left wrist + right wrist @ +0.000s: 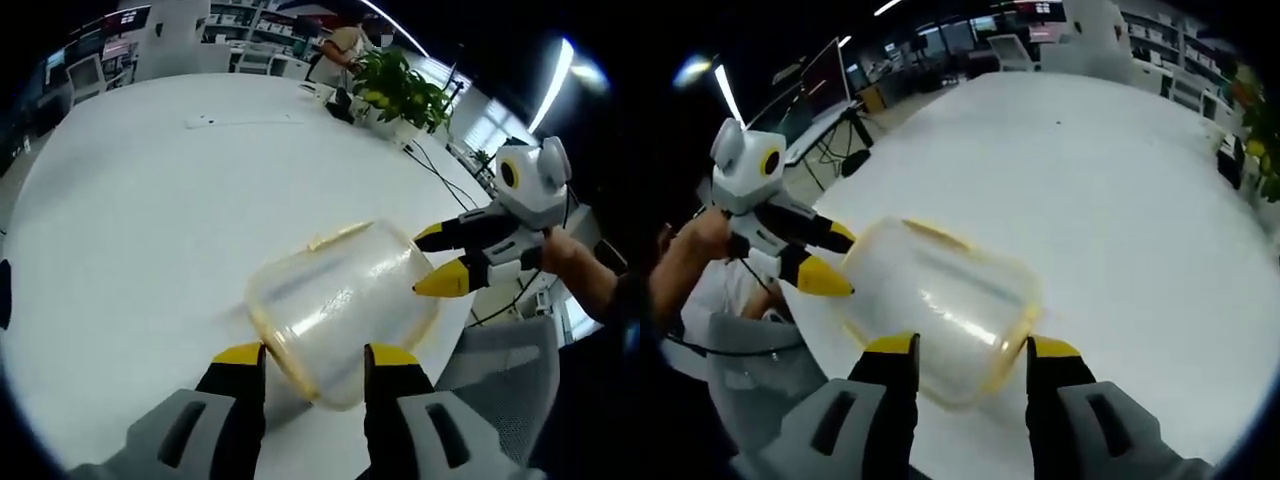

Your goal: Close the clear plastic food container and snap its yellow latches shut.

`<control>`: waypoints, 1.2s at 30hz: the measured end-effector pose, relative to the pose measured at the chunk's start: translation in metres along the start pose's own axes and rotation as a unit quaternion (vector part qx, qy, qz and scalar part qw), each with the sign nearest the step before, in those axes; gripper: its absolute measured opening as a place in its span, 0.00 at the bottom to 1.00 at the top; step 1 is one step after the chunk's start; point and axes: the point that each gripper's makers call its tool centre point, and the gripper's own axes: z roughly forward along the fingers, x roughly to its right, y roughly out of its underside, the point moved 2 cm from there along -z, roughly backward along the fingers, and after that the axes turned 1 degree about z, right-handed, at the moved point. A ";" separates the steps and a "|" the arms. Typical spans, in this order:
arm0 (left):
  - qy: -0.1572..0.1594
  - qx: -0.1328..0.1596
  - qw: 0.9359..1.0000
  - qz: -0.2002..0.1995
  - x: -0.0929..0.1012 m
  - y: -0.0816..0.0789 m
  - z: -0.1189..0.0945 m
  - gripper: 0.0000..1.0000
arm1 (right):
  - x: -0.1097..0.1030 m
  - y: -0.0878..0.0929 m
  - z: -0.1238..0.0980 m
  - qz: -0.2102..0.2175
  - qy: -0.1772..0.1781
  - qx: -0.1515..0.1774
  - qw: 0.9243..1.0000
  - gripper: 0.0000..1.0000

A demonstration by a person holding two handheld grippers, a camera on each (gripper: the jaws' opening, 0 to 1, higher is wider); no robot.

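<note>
The clear plastic food container (345, 300) with a yellow rim lies tilted at the table's edge, blurred. A yellow latch (338, 236) shows on its upper side. My left gripper (317, 357) has its yellow-tipped jaws on either side of the container's near end and looks closed on it. The right gripper (436, 260) reaches in from the right, its tips against the far end. In the right gripper view the container (945, 305) sits between my right gripper (972, 350) jaws, and the left gripper (833, 257) touches its left end. The latch (935, 233) is on top.
The white round table (150, 220) stretches far beyond the container. Potted plants (400, 90) stand at its far edge, with a cable beside them. A grey chair (505, 360) sits below the table's edge. A person's hand (695, 245) holds the left gripper.
</note>
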 end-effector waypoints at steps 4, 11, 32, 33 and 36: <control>0.000 0.003 1.000 -0.004 0.000 0.000 -0.001 0.32 | 0.000 0.001 0.001 0.004 -0.010 -0.001 1.000 0.40; 0.006 0.016 1.000 -0.016 -0.002 0.002 -0.003 0.31 | -0.002 0.003 -0.001 0.001 -0.031 -0.002 1.000 0.43; -0.016 0.055 0.997 0.053 0.002 -0.022 -0.019 0.34 | -0.007 -0.025 -0.011 -0.099 -0.050 0.018 0.994 0.39; -0.015 0.057 0.997 0.057 0.004 -0.024 -0.020 0.33 | -0.008 -0.026 -0.011 -0.105 -0.052 0.021 0.993 0.37; -0.003 0.059 0.994 0.090 0.013 -0.030 -0.017 0.31 | -0.012 -0.030 -0.010 -0.121 -0.062 0.025 0.990 0.35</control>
